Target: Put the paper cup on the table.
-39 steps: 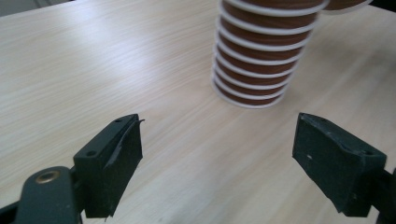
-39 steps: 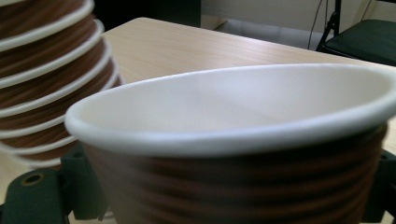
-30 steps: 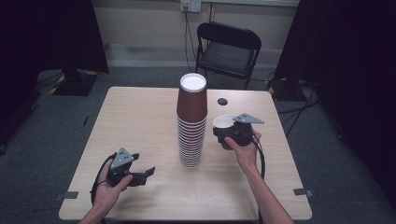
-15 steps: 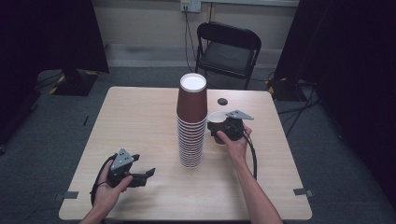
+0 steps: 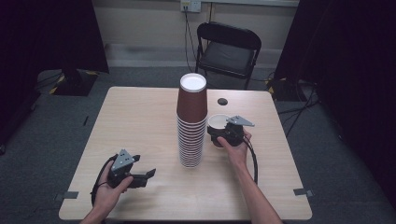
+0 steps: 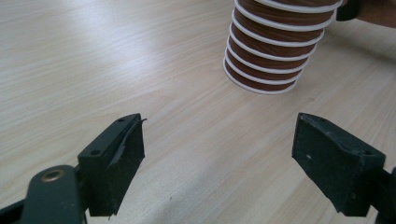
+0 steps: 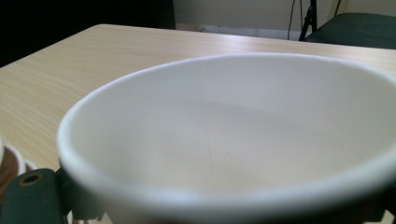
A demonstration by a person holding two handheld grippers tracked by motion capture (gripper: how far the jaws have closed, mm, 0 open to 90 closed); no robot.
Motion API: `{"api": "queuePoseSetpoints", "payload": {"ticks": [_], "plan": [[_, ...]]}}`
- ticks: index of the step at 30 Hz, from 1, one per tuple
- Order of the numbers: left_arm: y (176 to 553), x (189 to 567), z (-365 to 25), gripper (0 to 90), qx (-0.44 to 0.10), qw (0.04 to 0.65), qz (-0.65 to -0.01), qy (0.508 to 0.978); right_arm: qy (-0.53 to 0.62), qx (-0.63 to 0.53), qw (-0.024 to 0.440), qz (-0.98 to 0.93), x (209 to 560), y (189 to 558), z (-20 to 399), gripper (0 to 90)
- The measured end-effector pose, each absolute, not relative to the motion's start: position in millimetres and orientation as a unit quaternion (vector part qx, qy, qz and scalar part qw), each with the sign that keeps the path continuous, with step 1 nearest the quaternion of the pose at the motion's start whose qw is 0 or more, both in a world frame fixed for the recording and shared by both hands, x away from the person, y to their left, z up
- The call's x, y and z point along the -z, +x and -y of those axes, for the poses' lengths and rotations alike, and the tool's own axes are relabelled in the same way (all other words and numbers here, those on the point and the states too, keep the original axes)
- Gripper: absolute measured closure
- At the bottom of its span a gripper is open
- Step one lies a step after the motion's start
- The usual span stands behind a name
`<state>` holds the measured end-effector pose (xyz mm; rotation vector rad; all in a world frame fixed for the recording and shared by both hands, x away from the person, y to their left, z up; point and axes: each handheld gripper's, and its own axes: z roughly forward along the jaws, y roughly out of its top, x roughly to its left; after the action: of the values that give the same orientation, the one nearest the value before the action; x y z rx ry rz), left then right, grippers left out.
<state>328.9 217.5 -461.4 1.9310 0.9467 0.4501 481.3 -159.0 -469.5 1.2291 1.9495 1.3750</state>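
A tall stack of brown paper cups [image 5: 191, 126], turned upside down, stands at the middle of the table; its lower rims [image 6: 275, 51] appear ahead of the left jaws. Just right of the stack, my right gripper [image 5: 219, 136] is shut on a single brown cup [image 5: 218, 123], held upright with its white inside [image 7: 233, 140] facing the camera. Whether that cup touches the table I cannot tell. My left gripper [image 5: 148, 175] rests near the front left of the table, open, with nothing between its jaws [image 6: 217, 140].
A small black round thing [image 5: 222, 101] lies on the wooden table [image 5: 140, 121] behind the single cup. A black folding chair [image 5: 229, 46] stands beyond the far edge. Dark curtains hang on both sides.
My right gripper has come down with the cup and shifted a little left toward the stack. The left gripper has stayed put.
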Motion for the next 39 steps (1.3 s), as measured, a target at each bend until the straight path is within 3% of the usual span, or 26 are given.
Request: {"api": "queuePoseSetpoints", "payload": {"ticks": [39], "plan": [[330, 461, -219, 16.9, -0.182, 0.453, -0.387, 0.782, 0.459, -0.443, 0.202, -0.743, 481, 444, 185, 12.6]]}}
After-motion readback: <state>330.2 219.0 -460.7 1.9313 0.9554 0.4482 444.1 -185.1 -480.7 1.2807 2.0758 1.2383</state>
